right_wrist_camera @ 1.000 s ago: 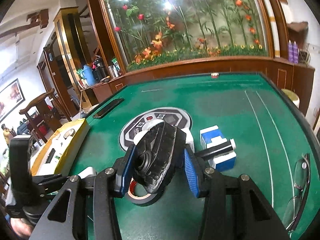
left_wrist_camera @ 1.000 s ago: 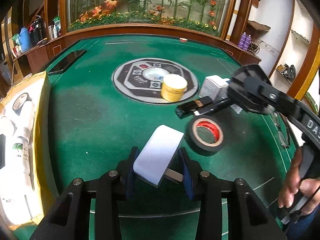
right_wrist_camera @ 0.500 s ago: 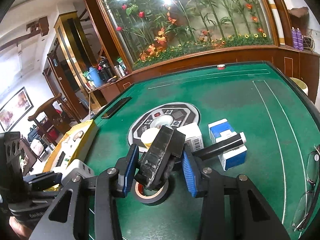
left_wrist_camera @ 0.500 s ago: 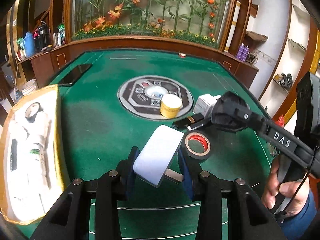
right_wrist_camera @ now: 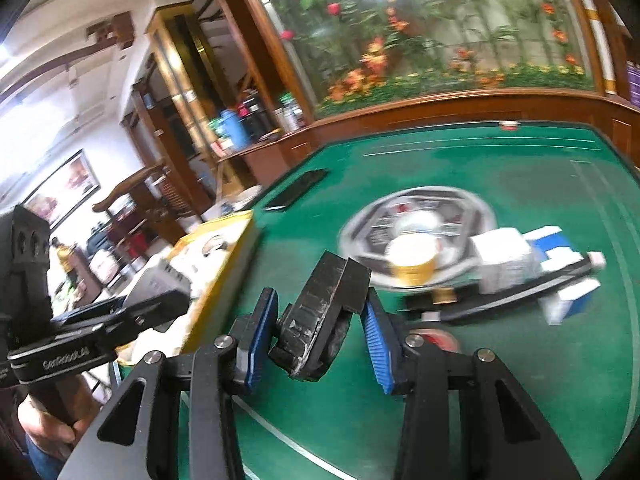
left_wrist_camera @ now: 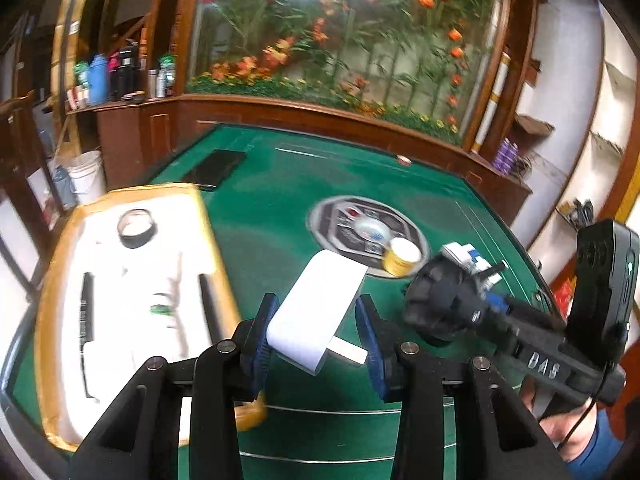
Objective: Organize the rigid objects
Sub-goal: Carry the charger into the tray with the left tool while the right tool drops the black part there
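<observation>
In the left wrist view, the left gripper (left_wrist_camera: 316, 334) holds a white block (left_wrist_camera: 320, 308) between its blue fingers (left_wrist_camera: 262, 338); the block sticks forward and tilts to the right, up over the green bench (left_wrist_camera: 260, 232). A small pale part shows at the near end of the block (I cannot tell what it is). To the left lies a yellow tray (left_wrist_camera: 216, 232) with a white inside, and in it a black tape roll (left_wrist_camera: 136, 229) and other items, blurred. On the bench, at the edge of a round grey panel (left_wrist_camera: 360, 228), stands a yellow jar (left_wrist_camera: 401, 257). To the right of it are white and blue boxes (left_wrist_camera: 470, 256). The right gripper (left_wrist_camera: 460, 300) comes in from the right with a black object (left_wrist_camera: 438, 300) at its tip, and a hand (left_wrist_camera: 568, 428) with a blue sleeve holds its handle. A dark phone (left_wrist_camera: 214, 167) lies at the far left of the bench.

In the right wrist view, the right gripper (right_wrist_camera: 318, 338) has its fingers (right_wrist_camera: 378, 346) closed on the black object (right_wrist_camera: 324, 316), which is scuffed and raised above the bench (right_wrist_camera: 520, 380). Behind the right finger a red-cored tape roll (right_wrist_camera: 436, 340) lies on the bench, partly hidden. Farther off stand the jar (right_wrist_camera: 412, 256) and the boxes (right_wrist_camera: 532, 264), all blurred. At the left, the left gripper (right_wrist_camera: 152, 308) is near the tray (right_wrist_camera: 224, 280), and a hand (right_wrist_camera: 44, 424) holds it.
</observation>
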`<action>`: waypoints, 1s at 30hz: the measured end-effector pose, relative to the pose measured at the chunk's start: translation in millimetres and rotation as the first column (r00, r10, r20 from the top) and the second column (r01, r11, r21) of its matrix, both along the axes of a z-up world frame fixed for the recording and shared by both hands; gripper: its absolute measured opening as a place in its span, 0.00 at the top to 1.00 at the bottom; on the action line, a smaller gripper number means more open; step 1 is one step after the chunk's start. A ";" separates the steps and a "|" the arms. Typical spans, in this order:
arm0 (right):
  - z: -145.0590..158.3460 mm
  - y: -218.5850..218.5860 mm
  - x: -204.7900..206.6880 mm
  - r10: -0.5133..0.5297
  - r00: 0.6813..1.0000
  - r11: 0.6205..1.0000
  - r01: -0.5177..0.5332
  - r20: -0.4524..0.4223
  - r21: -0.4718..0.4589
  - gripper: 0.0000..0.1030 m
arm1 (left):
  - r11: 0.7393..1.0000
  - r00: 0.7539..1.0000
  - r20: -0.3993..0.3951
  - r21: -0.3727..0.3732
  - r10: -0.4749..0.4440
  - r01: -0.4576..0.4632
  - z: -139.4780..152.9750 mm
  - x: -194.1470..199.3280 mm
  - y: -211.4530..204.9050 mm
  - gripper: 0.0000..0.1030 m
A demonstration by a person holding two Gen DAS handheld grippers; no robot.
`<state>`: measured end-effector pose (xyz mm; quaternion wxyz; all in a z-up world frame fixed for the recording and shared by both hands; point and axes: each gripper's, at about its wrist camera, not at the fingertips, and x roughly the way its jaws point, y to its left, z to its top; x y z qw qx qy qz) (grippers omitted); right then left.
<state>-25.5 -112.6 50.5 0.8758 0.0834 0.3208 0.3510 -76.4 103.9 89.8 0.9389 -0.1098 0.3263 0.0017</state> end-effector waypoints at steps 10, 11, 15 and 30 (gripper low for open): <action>1.4 104.0 -19.8 0.179 0.984 0.982 -0.180 -0.013 -0.059 0.60 | 0.976 0.977 -0.017 -0.026 0.214 -0.214 -14.6 -25.3 93.0 0.59; 1.1 114.8 -21.7 0.199 0.980 0.978 -0.200 -0.017 -0.066 0.60 | 0.972 0.972 -0.025 -0.026 0.234 -0.234 -18.4 -26.3 100.3 0.59; 0.9 151.1 -28.5 0.251 0.968 0.962 -0.251 -0.015 -0.107 0.65 | 0.963 0.963 -0.047 -0.038 0.265 -0.267 -30.1 -31.4 113.7 0.59; -15.8 189.0 -29.2 0.300 0.952 0.941 -0.306 -0.066 -0.141 0.73 | 0.964 0.961 -0.085 -0.033 0.261 -0.265 -49.6 -28.9 122.9 0.59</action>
